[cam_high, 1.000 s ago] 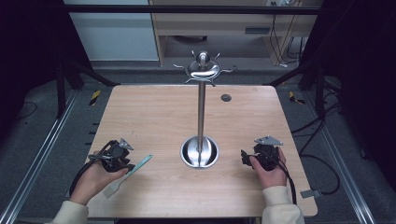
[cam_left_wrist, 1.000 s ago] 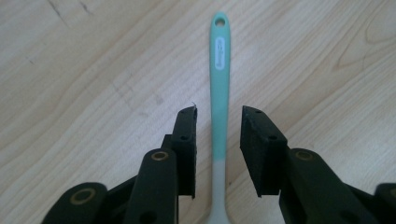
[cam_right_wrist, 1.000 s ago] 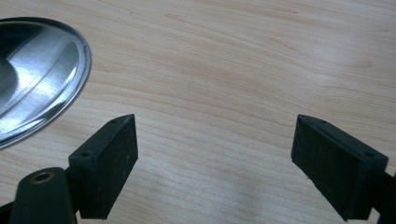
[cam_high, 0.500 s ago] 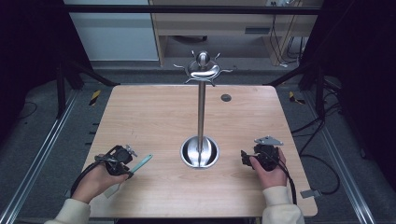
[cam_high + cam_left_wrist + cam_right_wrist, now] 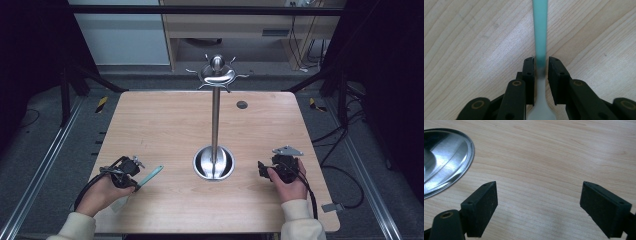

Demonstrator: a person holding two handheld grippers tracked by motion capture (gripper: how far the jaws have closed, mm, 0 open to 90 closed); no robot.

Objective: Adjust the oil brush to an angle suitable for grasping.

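A spatula with a teal handle (image 5: 151,175) and a pale blade lies flat on the wooden table (image 5: 165,125) at the near left. My left gripper (image 5: 136,181) is down over it. In the left gripper view the jaws have just been closing, and the pads now sit against both sides of the spatula (image 5: 540,25) where the teal handle turns white; my left gripper (image 5: 541,67) is shut on it. My right gripper (image 5: 261,170) rests at the near right. Its jaws (image 5: 539,202) stand wide open over bare wood, with nothing between them.
A steel stand (image 5: 215,125) rises from a round dished base (image 5: 214,163) between the two hands, with short hooks around its top (image 5: 218,75). The base rim (image 5: 444,157) lies just left of my right gripper. A small dark hole (image 5: 242,104) marks the far side.
The left gripper has shifted slightly toward the near edge and its jaws have narrowed around the spatula handle. The right hand and gripper have stayed still.
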